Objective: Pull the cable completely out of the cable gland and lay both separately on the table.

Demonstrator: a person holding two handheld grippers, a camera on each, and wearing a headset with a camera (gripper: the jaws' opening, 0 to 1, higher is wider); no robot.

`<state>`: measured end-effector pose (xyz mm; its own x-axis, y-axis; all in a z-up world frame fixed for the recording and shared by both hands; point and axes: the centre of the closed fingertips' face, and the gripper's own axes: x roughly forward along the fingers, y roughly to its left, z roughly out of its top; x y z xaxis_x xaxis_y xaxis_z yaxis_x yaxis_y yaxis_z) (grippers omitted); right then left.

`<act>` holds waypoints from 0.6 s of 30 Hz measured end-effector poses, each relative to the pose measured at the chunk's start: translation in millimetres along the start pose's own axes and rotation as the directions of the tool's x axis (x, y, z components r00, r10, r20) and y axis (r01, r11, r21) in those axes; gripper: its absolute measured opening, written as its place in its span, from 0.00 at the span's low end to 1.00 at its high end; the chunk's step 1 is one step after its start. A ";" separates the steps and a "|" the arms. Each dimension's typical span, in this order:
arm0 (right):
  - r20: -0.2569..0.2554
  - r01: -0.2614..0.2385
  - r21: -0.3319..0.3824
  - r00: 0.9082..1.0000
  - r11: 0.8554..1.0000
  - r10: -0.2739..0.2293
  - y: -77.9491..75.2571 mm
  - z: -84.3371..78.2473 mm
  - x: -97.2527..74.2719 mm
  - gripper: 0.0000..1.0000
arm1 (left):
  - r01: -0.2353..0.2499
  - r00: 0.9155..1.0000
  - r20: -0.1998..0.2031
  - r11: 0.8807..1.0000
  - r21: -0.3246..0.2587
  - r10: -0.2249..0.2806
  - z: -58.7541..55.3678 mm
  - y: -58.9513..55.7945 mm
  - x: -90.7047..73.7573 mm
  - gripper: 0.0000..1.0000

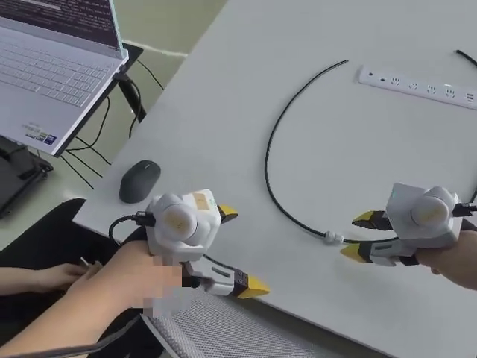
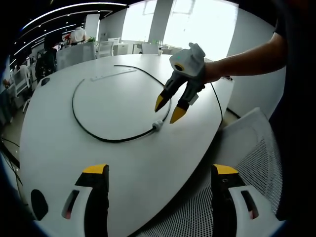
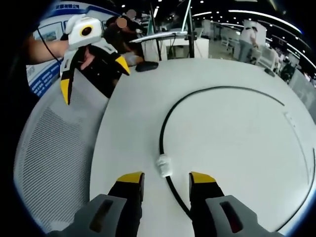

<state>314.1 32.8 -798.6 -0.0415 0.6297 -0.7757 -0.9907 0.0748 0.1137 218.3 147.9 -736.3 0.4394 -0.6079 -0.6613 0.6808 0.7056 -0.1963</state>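
So the small white plastic cable gland [image 3: 163, 165] is sitting on the thin black cable [image 1: 277, 134]. The cable runs right through it and carries on out both sides, so the two aren't apart. Both lie flat on the white round-edged table [image 1: 223, 112], with the gland near the edge closest to the person. From there the cable swings away in a big open loop toward the far side.

The right gripper [image 1: 356, 236] is right at the gland. In its own view, the yellow-tipped jaws are spread apart with the cable passing between them and the gland just ahead of the tips. It's not clamped on anything. Can't tell if the tips touch the tabletop.

The left gripper [image 1: 242, 249] is well off to the other side, past the table edge and over a grey mesh chair [image 1: 216, 328]. Its jaws are wide apart too, holding nothing.

Further out there's a black oval computer mouse [image 1: 139, 180] near the table's corner. A long white power strip [image 1: 417, 86] lies at the far side beyond the loop, and an open silver laptop [image 1: 52, 67] sits on a separate black stand off to the left.
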 end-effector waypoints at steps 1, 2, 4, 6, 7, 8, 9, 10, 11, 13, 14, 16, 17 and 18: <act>-0.004 -0.003 -0.006 1.000 1.000 0.003 -0.1 -0.3 1.6 0.32 | 0.000 1.000 -0.004 1.000 0.001 0.000 -0.8 0.5 -0.1 0.85; -0.012 -0.005 -0.017 1.000 1.000 0.005 0.0 -0.3 3.5 0.32 | -0.001 1.000 -0.007 1.000 0.003 0.001 -1.6 1.4 0.1 0.85; -0.016 -0.011 -0.030 1.000 0.999 0.011 0.1 0.9 6.8 0.30 | -0.003 1.000 -0.004 1.000 0.003 0.003 -1.3 2.7 0.0 0.85; -0.023 -0.019 -0.038 1.000 0.999 0.018 -0.2 -0.3 11.0 0.29 | -0.004 1.000 0.003 1.000 -0.003 0.004 0.1 3.9 -0.2 0.85; -0.030 -0.024 -0.043 0.999 0.999 0.023 0.8 -0.5 12.3 0.28 | -0.006 1.000 0.005 1.000 -0.003 0.006 0.5 4.4 -0.2 0.85; -0.044 -0.031 -0.056 0.999 0.998 0.028 1.5 -2.0 14.1 0.27 | -0.006 1.000 0.005 1.000 -0.005 0.006 0.4 4.9 0.0 0.84; -0.049 -0.036 -0.060 0.998 0.998 0.033 2.2 -2.1 15.4 0.26 | -0.005 1.000 0.006 1.000 -0.005 0.005 0.4 5.0 0.2 0.84; -0.055 -0.042 -0.065 0.998 0.997 0.039 3.1 -2.3 17.0 0.25 | -0.004 1.000 0.006 1.000 -0.006 0.004 0.1 4.9 0.5 0.84; -0.057 -0.044 -0.069 0.998 0.997 0.040 3.1 -2.4 17.6 0.24 | -0.003 1.000 0.006 1.000 -0.007 0.003 -0.1 4.8 0.7 0.84; -0.070 -0.051 -0.082 0.997 0.995 0.045 3.4 -3.6 19.0 0.22 | 0.001 1.000 0.000 1.000 -0.006 -0.001 -1.8 4.1 1.4 0.84; -0.075 -0.052 -0.085 0.996 0.995 0.046 2.8 -4.3 19.4 0.20 | 0.003 1.000 0.000 1.000 -0.006 -0.003 -2.7 4.2 1.8 0.84; -0.078 -0.052 -0.087 0.996 0.995 0.046 1.7 -5.0 20.0 0.19 | 0.005 1.000 -0.001 1.000 -0.008 -0.005 -3.3 4.1 1.9 0.84; -0.080 -0.055 -0.090 0.996 0.994 0.048 1.5 -5.2 20.3 0.18 | 0.006 1.000 -0.003 1.000 -0.008 -0.006 -3.9 4.4 2.0 0.84; -0.084 -0.056 -0.092 0.995 0.994 0.048 1.1 -5.9 20.7 0.16 | 0.006 1.000 -0.004 1.000 -0.008 -0.006 -4.6 5.1 2.1 0.84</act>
<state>311.4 41.3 -818.2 -0.0997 0.5653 -0.8188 -0.9946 -0.0320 0.0991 220.0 151.8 -742.0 0.4328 -0.6108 -0.6630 0.6786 0.7049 -0.2063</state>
